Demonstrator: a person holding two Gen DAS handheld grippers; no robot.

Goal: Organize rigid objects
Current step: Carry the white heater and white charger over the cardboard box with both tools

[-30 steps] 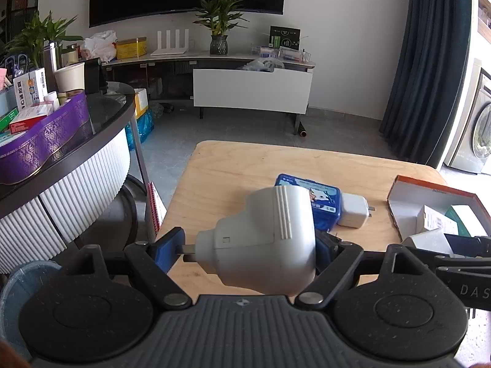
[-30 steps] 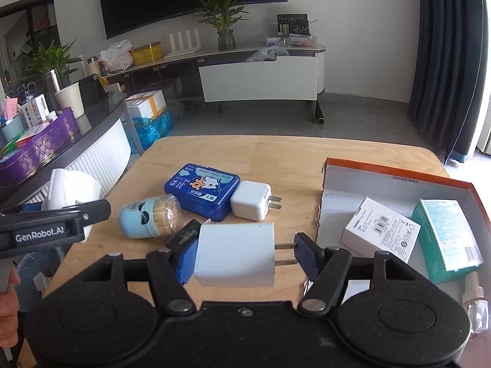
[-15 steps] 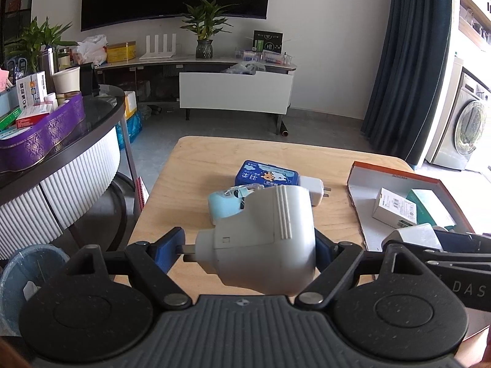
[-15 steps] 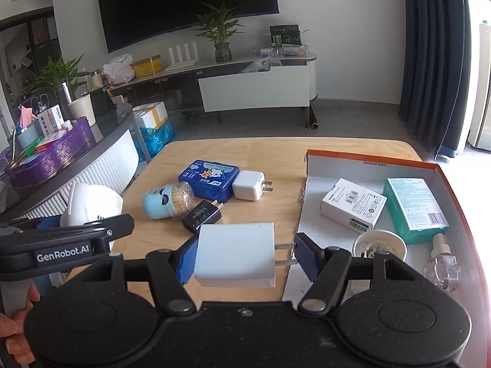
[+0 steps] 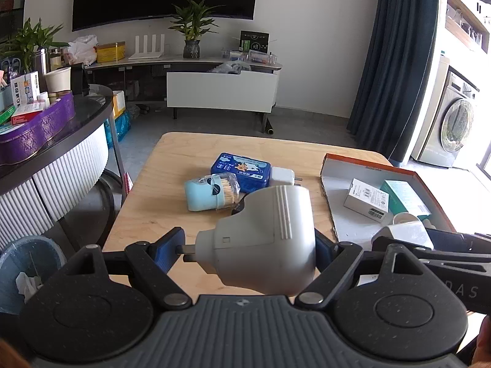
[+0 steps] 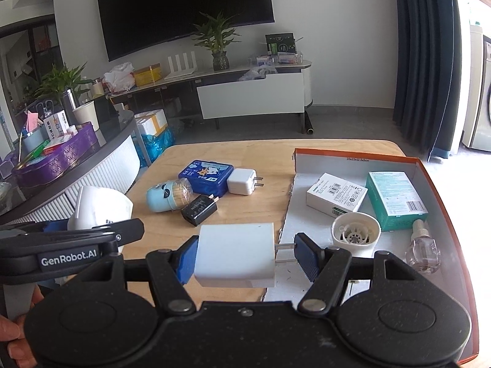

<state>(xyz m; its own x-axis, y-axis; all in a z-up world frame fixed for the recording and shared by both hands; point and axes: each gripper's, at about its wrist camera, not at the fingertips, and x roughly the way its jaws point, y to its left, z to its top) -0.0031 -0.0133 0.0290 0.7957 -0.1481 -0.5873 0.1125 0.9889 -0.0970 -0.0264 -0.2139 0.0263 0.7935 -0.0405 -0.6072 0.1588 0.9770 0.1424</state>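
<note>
Above the near edge of the bench (image 6: 245, 150), each claw holds an adapter by its prongs and far end — the left claw (image 5: 248, 250) a rounded grey plug (image 5: 264, 239), the right claw (image 6: 244, 256) a white charger (image 6: 234, 254). Prongs could slip off the pad, dropping either short of the orange-rimmed box (image 6: 353, 153).

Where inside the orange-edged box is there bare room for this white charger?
Bare floor lies along the orange-edged cardboard box's left wall and far end. Its right side is crowded: white carton, teal carton, round white cap, clear bottle.
</note>
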